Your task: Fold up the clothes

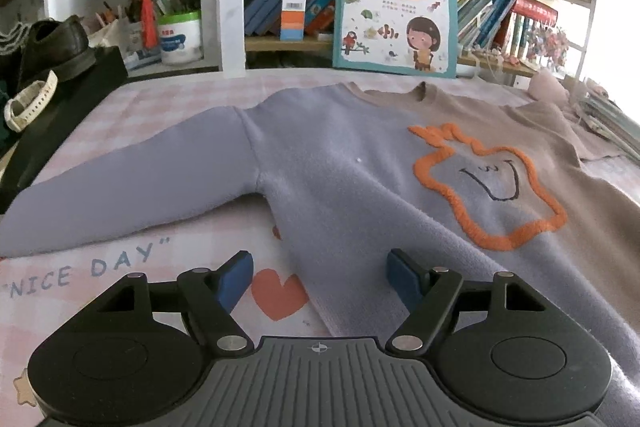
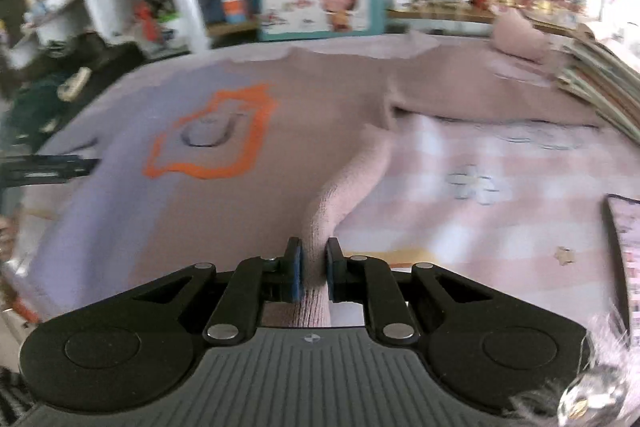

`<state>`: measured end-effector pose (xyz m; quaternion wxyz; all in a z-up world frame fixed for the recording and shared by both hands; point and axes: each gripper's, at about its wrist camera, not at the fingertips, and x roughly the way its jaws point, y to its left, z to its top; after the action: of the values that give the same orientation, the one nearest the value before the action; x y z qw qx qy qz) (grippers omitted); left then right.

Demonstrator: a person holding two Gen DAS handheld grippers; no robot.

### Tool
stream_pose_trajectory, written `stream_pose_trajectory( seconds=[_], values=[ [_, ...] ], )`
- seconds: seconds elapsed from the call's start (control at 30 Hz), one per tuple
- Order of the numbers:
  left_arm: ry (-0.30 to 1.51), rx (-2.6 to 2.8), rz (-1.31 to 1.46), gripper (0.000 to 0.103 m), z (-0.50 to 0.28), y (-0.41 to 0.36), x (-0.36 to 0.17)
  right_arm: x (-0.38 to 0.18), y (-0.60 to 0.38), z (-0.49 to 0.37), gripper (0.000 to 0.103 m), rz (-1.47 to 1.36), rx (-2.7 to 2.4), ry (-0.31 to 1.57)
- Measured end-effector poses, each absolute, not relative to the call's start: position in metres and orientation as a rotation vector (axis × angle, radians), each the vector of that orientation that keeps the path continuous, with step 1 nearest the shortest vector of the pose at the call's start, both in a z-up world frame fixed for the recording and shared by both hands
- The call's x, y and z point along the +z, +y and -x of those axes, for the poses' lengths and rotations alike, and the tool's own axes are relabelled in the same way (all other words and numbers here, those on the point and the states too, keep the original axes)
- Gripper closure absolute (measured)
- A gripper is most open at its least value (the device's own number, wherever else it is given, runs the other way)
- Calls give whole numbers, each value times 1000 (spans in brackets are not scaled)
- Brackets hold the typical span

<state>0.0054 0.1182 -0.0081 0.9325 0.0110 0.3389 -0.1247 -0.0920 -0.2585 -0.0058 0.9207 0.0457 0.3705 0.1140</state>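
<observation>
A small sweater point(image 1: 348, 163), half lilac and half tan with an orange outlined smiley shape point(image 1: 492, 183), lies face up on a pink checked cloth point(image 1: 132, 291). Its lilac sleeve point(image 1: 132, 183) stretches out flat to the left. My left gripper point(image 1: 320, 275) stands open just above the sweater's lower left hem, with nothing between its blue pads point(image 1: 236, 277). In the right wrist view the same sweater point(image 2: 224, 131) spreads ahead. My right gripper point(image 2: 314, 259) is shut on the cuff of the pink-tan sleeve point(image 2: 348, 179), which rises off the cloth toward me.
A teal picture book point(image 1: 396, 3) leans on the bookshelf behind the table. A dark shoe point(image 1: 52, 47) and a pale watch strap point(image 1: 28, 103) sit on a black box at the left. Stacked books point(image 2: 600, 79) lie at the right edge. A dark-edged flat item point(image 2: 624, 251) lies on the right.
</observation>
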Motion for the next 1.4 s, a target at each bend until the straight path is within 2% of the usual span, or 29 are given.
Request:
stream_pose_trajectory(
  seconds=[0.07,0.13,0.17,0.23,0.33,0.53,0.93,1.0,1.13,1.27,1.4],
  values=[
    [693,-256,-18,27,-7,117,-10,-11,-261,89,91,-95,239,779],
    [689,-258,-18,32,-7,115,-11,-15,-258,90,91,-67,243,793],
    [685,-266,-31,37,-7,113,-11,-16,-256,92,91,-54,251,796],
    [678,-283,-56,59,-6,108,-11,-16,-256,97,91,-72,283,807],
    [677,-304,-100,65,-7,103,-9,-18,-253,107,91,-144,386,839],
    [678,-278,-131,65,-10,102,-7,-26,-244,111,91,-275,526,870],
    [685,-178,-172,65,-9,120,-4,-21,-202,105,91,-318,806,879],
    [687,-173,-165,66,-9,124,-4,-18,-206,100,91,-311,764,866],
    [683,-181,-155,73,-7,122,-5,-6,-232,91,91,-247,546,811],
    [675,-217,-143,73,-6,115,-6,3,-265,90,91,-183,302,775],
    [662,-211,-143,73,-4,115,-4,4,-273,94,91,-185,312,787]
  ],
)
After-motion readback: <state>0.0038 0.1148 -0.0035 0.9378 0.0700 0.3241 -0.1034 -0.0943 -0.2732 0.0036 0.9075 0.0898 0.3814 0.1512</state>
